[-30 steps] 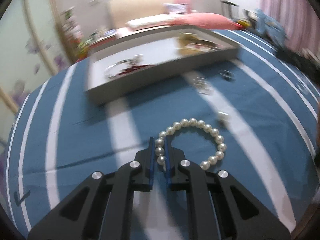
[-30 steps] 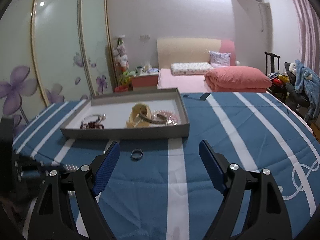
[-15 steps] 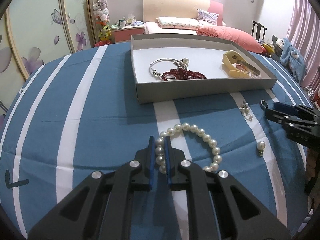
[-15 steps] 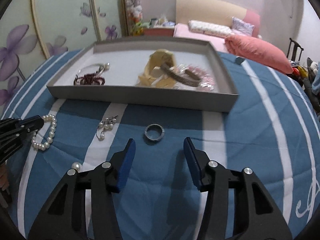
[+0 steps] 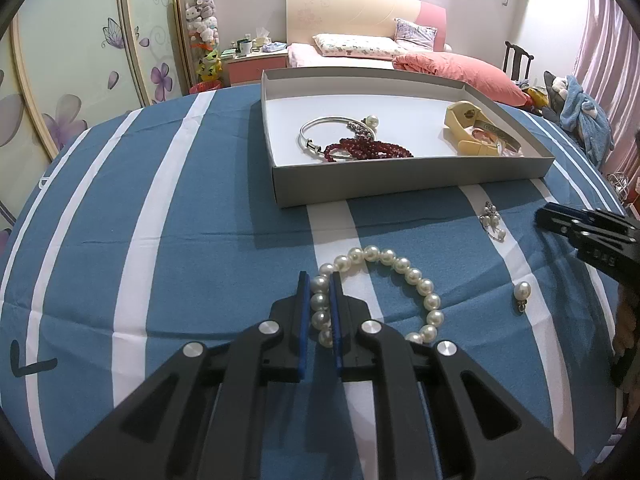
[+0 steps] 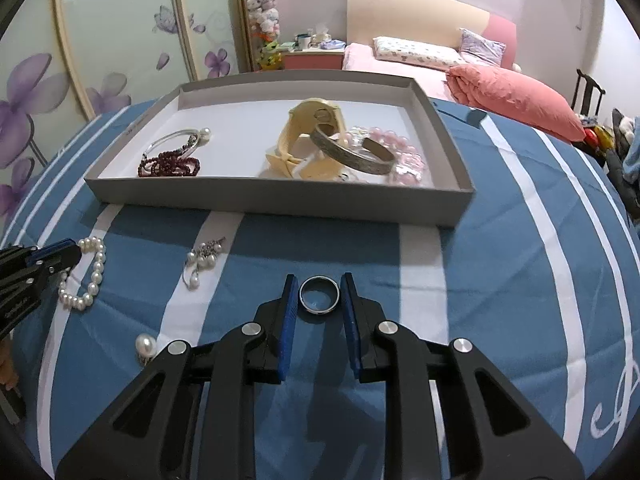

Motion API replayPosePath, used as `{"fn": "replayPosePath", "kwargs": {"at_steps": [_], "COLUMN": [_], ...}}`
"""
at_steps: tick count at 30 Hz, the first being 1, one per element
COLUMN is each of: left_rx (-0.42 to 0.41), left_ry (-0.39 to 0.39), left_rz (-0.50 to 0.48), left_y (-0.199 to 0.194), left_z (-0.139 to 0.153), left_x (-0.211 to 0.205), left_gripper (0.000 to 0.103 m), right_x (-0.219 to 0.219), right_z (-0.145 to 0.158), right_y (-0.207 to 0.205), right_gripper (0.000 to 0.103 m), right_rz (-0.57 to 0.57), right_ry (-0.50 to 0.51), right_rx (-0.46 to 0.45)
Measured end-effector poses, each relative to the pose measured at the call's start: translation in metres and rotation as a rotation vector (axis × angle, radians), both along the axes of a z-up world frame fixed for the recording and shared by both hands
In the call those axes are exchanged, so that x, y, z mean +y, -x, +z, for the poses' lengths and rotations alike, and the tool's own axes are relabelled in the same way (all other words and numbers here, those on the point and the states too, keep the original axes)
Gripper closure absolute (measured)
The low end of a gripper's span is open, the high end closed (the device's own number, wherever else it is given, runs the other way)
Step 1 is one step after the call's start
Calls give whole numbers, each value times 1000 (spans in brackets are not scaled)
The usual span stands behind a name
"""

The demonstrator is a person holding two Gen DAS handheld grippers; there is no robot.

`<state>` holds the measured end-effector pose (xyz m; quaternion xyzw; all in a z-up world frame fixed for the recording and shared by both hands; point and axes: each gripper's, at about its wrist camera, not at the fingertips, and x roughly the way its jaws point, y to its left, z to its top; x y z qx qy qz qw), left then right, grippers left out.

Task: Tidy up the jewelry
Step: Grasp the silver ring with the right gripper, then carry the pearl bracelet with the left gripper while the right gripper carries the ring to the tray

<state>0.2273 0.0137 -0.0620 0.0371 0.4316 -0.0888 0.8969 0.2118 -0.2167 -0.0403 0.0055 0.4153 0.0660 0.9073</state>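
**Pearls pinched, ring bracketed, tray half filled**

A blue, white-striped cloth (image 5: 200, 200) covers the table, and everything is placed here against the grey tray (image 6: 280, 204) on it.

Inside the tray, at its left end, lie a silver bangle (image 5: 324, 128) and a string of red beads (image 5: 372, 150), touching each other. At its right end sit a cream watch (image 6: 304, 136), a silver cuff (image 6: 352, 156) leaning over the watch, and pink beads (image 6: 404, 148) under the cuff.

The left gripper (image 5: 320, 304) is on the cloth in front of the tray's left half. Its fingers are clamped onto one side of a pearl bracelet (image 5: 404, 276), whose loop lies on the cloth to the right of them.

The right gripper (image 6: 320, 300) is in front of the tray's middle. Its fingers stand apart on either side of a ring (image 6: 320, 295) lying flat on the cloth; whether the pads touch it cannot be told.

A pearl brooch (image 6: 200, 260) lies just in front of the tray's front wall, between bracelet and ring. A single pearl earring (image 6: 145, 346) lies farther from the tray, near the right gripper's left finger.
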Motion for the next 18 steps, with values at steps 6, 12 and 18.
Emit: {"fn": "replayPosePath", "kwargs": {"at_steps": [6,12,18], "left_rx": [-18,-128,-254], "left_ry": [38,88,117], "left_rz": [11,4,-11], "left_y": [0,13,31], "left_z": [2,28,58], "left_x": [0,-1,-7], "left_gripper": [93,93,93], "right_x": [-14,-19,-20], "right_z": [26,53,67], "right_y": [22,38,51], "right_gripper": [80,80,80], "right_rz": [-37,-60,-76], "right_ry": [-40,-55,-77], "right_rx": [-145,-297,-418]}}
